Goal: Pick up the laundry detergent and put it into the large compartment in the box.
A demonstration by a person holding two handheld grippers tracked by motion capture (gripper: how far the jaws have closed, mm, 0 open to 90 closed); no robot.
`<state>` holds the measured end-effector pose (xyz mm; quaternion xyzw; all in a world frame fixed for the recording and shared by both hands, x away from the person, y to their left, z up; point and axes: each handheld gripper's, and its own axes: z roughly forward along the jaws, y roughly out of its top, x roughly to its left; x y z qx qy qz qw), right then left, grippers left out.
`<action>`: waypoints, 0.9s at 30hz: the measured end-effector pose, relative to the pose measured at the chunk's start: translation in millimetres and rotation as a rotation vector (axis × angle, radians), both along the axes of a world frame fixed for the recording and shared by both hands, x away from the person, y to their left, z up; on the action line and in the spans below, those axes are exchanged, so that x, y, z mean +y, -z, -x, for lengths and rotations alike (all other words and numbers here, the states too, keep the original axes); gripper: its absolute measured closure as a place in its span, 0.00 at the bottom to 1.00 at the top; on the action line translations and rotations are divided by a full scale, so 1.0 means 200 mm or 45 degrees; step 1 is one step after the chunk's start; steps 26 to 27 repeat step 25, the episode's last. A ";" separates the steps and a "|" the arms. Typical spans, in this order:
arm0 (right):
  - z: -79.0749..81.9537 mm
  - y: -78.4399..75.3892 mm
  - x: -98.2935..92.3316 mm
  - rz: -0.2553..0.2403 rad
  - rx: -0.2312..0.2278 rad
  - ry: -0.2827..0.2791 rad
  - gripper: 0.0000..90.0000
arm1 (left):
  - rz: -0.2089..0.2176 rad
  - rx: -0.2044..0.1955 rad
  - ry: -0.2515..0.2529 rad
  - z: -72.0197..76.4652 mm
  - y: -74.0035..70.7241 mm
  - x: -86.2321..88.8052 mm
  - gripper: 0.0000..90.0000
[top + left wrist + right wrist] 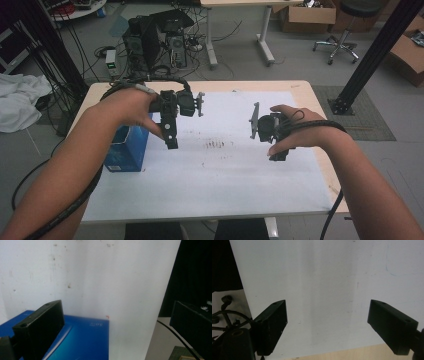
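Forearms, two, bare, entering from the near edge of a pale wood table (320, 165) topped with a matte, speckled white sheet (225, 170). Left gripper (171, 142): black, blocky, jaws spread wide, empty, pointing down beside a glossy blue box (127, 150) at the sheet's left edge. Right gripper (278, 156): black, jaws likewise parted, empty, held over the sheet's right half.

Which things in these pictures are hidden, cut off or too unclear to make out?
- Blue box, high view: the left forearm covers its left part; the print is too small to read.
- Blue box, left gripper view: cut off by the bottom edge, and a jaw hides its left part.
- Right gripper, high view: the hand hides its jaws.
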<state>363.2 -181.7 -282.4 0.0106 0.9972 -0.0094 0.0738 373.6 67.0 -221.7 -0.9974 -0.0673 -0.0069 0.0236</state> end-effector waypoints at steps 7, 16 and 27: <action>-0.02 0.00 0.01 -0.001 -0.002 -0.009 0.18 | 0.023 0.003 0.005 -0.01 0.01 -0.01 0.00; -0.02 -0.01 0.03 -0.004 -0.006 -0.013 0.18 | 0.038 0.011 0.015 0.00 0.02 -0.02 0.00; -0.02 -0.01 0.02 -0.005 -0.008 -0.007 0.18 | 0.030 0.008 0.013 -0.01 0.01 -0.01 0.00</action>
